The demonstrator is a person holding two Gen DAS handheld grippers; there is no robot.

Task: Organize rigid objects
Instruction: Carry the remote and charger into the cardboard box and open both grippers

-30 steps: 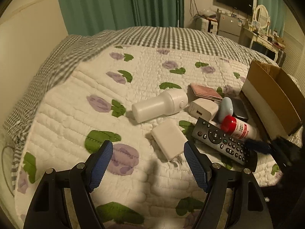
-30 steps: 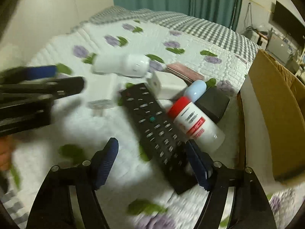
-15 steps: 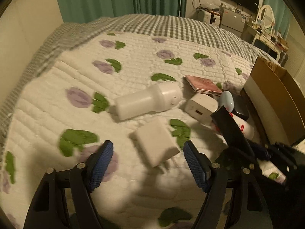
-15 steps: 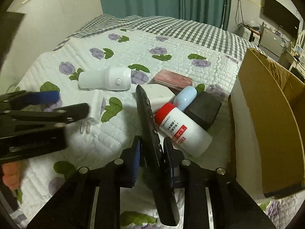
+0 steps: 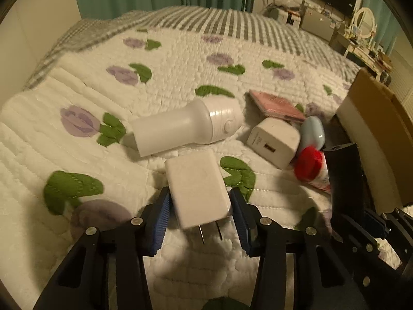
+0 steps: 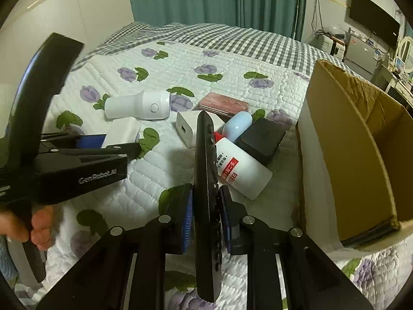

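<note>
Remote (image 6: 206, 180) clamped in right tool (image 6: 205, 206); left tool (image 5: 200, 214) straddles charger (image 5: 197, 190).

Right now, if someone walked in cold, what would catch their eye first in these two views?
Probably the black remote, held on edge between the right gripper fingers just left of the open cardboard box. Next, the flat white charger framed by the left gripper fingers, prongs pointing back at the camera. Behind them lies a clutter with the red-capped bottle on the floral quilt.

Red-capped bottle (image 5: 313, 171) blurred, partly behind remote (image 5: 347, 180); black box (image 6: 260, 139) half hidden.
</note>
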